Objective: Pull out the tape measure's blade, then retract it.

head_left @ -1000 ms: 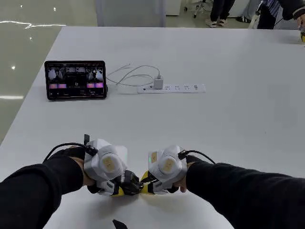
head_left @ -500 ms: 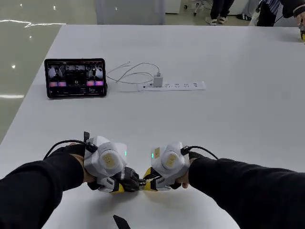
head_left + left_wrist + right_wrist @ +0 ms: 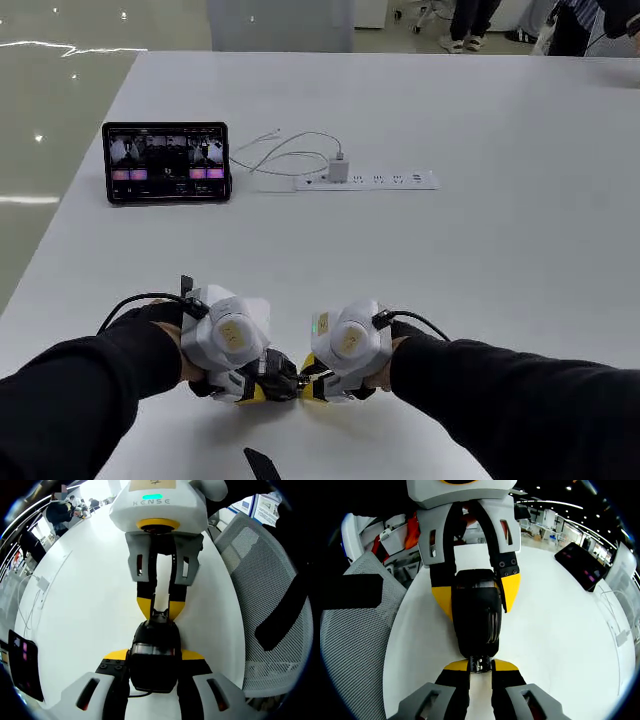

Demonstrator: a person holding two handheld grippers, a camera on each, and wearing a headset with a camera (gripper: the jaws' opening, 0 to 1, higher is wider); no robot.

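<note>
Nearest edge: a small dark object (image 3: 262,465) lies on the white table (image 3: 480,250), just in front of the grippers – too small to identify.
Sleeves: two black sleeves (image 3: 70,385) reach in from the lower corners of the head view.
Left gripper (image 3: 262,386): its yellow-tipped jaws are clamped on either side of the tape measure's body, as its own view shows.
Tape measure (image 3: 154,645): a black case with a ribbed grip, held just above the table at the near edge, between the two grippers.
Right gripper (image 3: 480,667): facing the left one nose to nose, with its yellow tips pinched together on the blade's end hook (image 3: 481,661).
Blade: hardly any length shows – the hook sits right at the mouth of the case.
Chair (image 3: 260,605): a grey mesh seat shows off the table's near edge in the gripper views.
Middle of the table: bare white surface.
Tablet (image 3: 167,162): stands propped well beyond the grippers to the left, with its screen lit.
Power strip (image 3: 370,181): a white strip lying to the right of the tablet, with a white charger (image 3: 339,170) plugged in and a thin white cable (image 3: 285,150) looping beside it.
Beyond the far edge: legs of people (image 3: 465,20) standing on a glossy floor.
</note>
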